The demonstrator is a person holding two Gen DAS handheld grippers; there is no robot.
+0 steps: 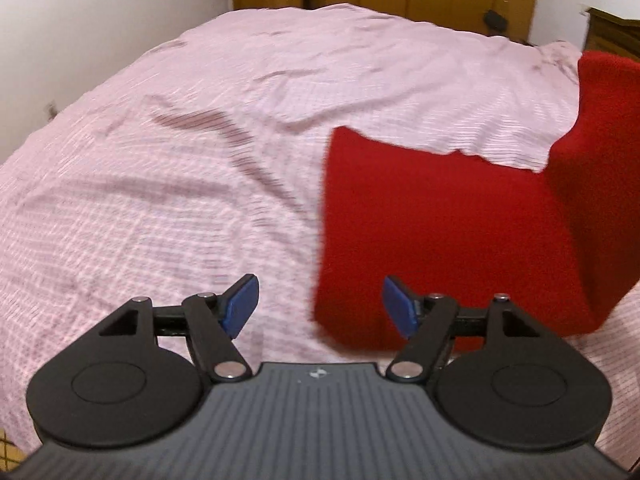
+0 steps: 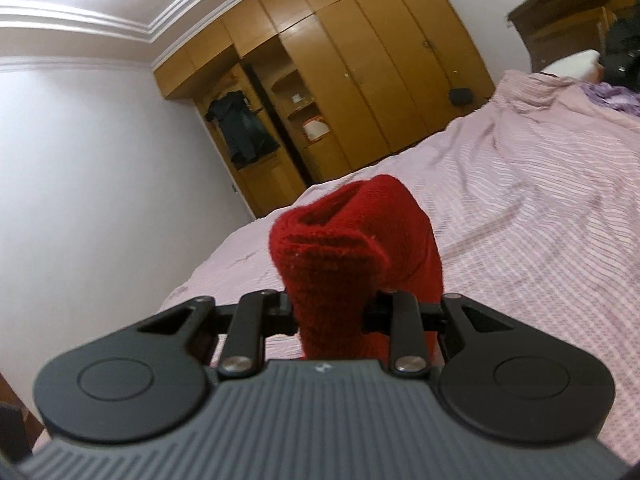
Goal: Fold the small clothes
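A red knitted garment lies partly on the pink striped bedspread, and its right end rises off the bed toward the upper right. My left gripper hovers at the garment's near left corner, open, with its blue pads clear of the cloth. In the right wrist view my right gripper is shut on a bunched end of the red garment, which bulges up between the fingers and hides the pads. That gripper is held above the bed.
The bedspread covers a wide bed. A wooden wardrobe with an open shelf section and dark hanging clothes stands beyond it. A white wall runs along the left. Purple cloth and dark furniture sit at the far right.
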